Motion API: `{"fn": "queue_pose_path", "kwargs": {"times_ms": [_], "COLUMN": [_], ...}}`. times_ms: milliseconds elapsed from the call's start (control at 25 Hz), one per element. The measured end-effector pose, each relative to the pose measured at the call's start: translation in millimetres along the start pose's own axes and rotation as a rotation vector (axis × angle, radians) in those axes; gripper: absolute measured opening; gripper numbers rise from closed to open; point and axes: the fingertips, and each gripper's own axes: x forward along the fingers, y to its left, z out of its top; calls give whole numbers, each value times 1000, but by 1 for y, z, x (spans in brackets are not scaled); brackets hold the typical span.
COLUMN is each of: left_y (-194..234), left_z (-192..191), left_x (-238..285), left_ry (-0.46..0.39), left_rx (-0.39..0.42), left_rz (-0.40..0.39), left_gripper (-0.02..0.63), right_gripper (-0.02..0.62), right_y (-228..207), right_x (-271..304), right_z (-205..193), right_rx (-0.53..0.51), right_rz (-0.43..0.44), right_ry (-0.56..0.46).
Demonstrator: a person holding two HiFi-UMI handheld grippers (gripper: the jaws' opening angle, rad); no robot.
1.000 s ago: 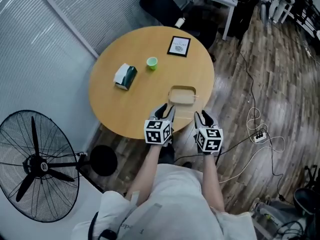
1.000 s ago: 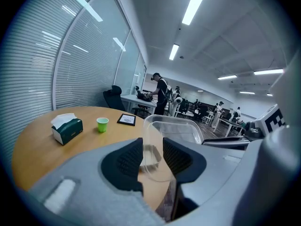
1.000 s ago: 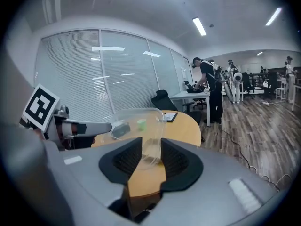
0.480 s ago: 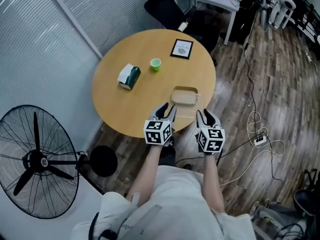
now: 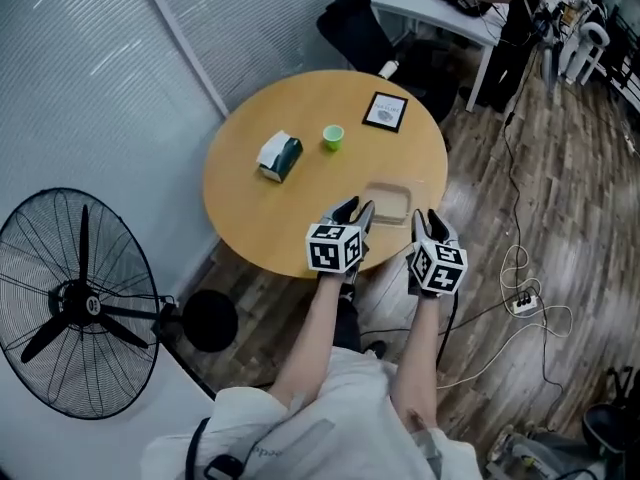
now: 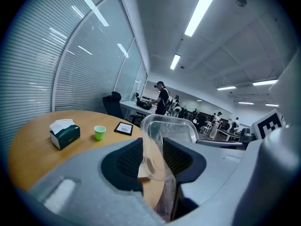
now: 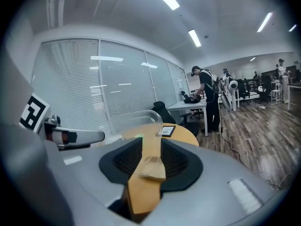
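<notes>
Clamping opposite walls of the clear container [image 5: 388, 202], the fingers of left gripper [image 5: 357, 211] and right gripper [image 5: 433, 219] hold it at the round desk's [image 5: 290, 93] near edge. Green cup [image 5: 333, 137], tissue box [image 5: 278, 156] with a tissue showing, and framed card [image 5: 385, 111] sit farther in; a fan [image 5: 80, 303] stands beside the desk.

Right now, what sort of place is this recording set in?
Most likely an open-plan office or lab: a round wooden table beside a glass wall with blinds, an office chair, and people at desks under ceiling strip lights.
</notes>
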Motion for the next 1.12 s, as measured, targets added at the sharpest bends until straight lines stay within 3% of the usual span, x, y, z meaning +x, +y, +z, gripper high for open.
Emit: {"fn": "queue_pose_path", "kwargs": {"times_ms": [320, 1120], "left_y": [-4, -9], "left_z": [-10, -19], "left_x": [-33, -46], "left_ry": [-30, -26], "left_rx": [18, 18], "left_rz": [3, -3], "left_gripper": [138, 137], "right_gripper": [117, 95], "right_y": [21, 24], "right_x": [-32, -45], "right_z": [-15, -27], "right_rx": [-32, -30], "right_rz": [21, 31], "right_ry": [-25, 3]}}
